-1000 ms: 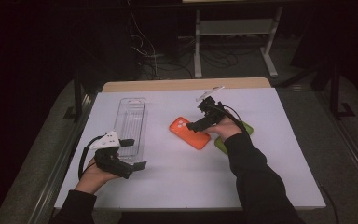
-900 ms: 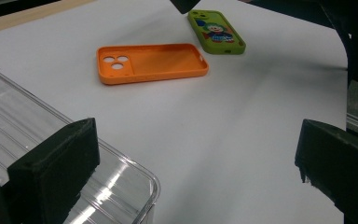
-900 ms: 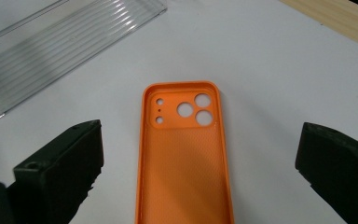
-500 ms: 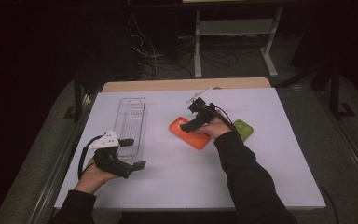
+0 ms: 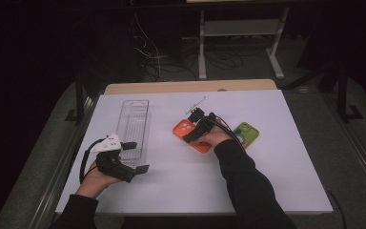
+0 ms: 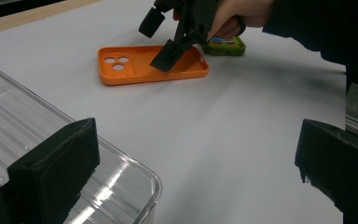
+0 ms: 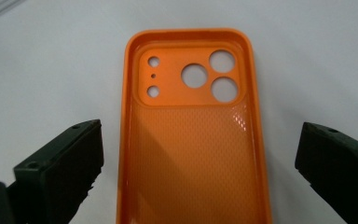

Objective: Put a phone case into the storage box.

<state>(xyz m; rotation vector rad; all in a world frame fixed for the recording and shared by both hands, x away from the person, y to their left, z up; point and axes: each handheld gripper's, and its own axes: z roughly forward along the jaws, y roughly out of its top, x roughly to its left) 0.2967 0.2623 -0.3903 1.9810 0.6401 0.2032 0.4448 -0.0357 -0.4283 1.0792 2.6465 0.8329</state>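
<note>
The right hand-held gripper (image 5: pixel 194 128) hovers with jaws spread wide over the orange phone case (image 7: pixel 193 135), lying open-side up mid-worktop (image 5: pixel 276 191), and should straddle both long rims squarely, descending before it closes.

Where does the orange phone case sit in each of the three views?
High view: orange phone case at table centre, under the right gripper.
Left gripper view: upper middle, lying open side up.
Right gripper view: centre, between the open jaws.
Shared landmark: its camera cutouts.
</note>
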